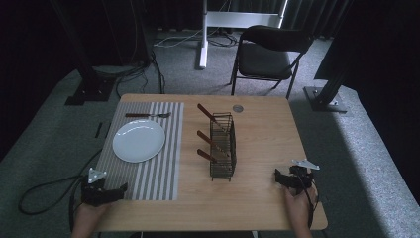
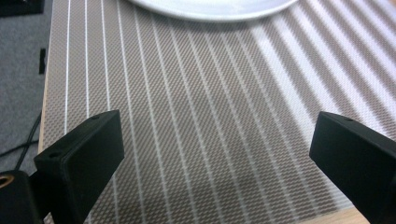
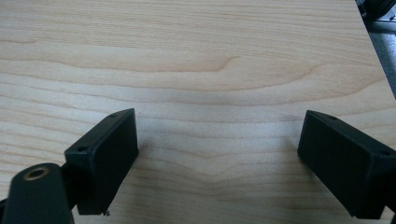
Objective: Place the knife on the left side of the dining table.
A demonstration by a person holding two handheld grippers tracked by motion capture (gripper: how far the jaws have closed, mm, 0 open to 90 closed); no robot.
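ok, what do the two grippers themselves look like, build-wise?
Both are black. The left claw and right claw each have two blocky rectangular jaws with small holes in the top faces, and a brass-coloured insert shows near the left jaw's base in both gripper views. Each carries a grey three-cornered plate on top and trails a black cable. No sleeves visible.
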